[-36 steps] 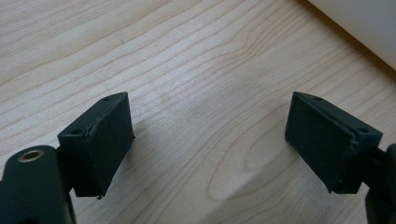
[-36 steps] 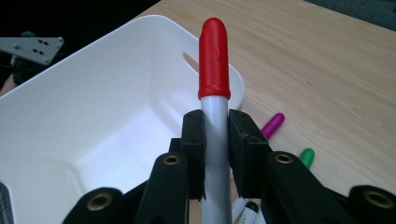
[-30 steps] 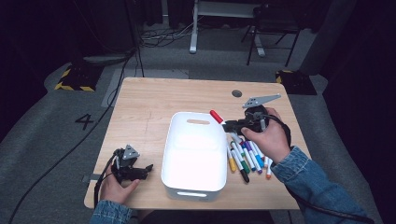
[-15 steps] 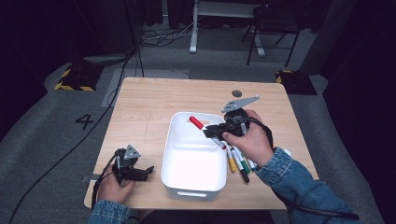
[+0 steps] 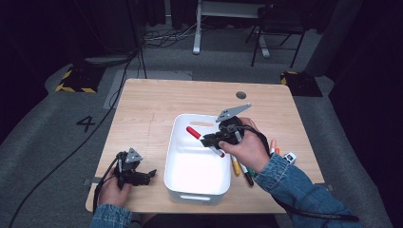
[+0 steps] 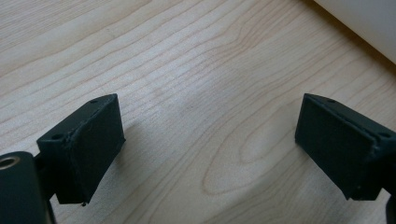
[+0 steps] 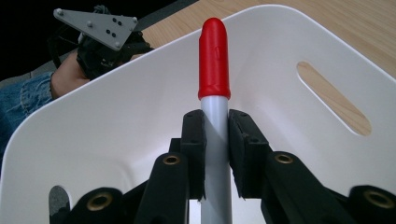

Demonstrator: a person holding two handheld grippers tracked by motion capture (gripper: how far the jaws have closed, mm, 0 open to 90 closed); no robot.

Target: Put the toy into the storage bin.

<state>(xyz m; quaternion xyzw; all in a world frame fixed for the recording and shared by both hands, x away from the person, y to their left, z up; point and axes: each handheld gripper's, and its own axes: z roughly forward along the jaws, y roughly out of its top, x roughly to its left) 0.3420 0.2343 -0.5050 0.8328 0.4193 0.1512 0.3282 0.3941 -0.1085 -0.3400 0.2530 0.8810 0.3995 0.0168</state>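
Your right gripper (image 5: pixel 212 141), squeezed tight on the red-capped marker (image 7: pixel 214 70), has carried it from the marker pile (image 5: pixel 242 168) to over the white bin (image 5: pixel 177 183), ready to drop, while your left gripper (image 5: pixel 146 175) has just been opening, empty, on the table (image 5: pixel 152 102).

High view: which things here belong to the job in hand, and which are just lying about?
In the job:
- red-capped marker, clamped in the right tool
- white bin under it
- markers waiting right of the bin

Lying about:
- left tool, open over bare table
- round grommet
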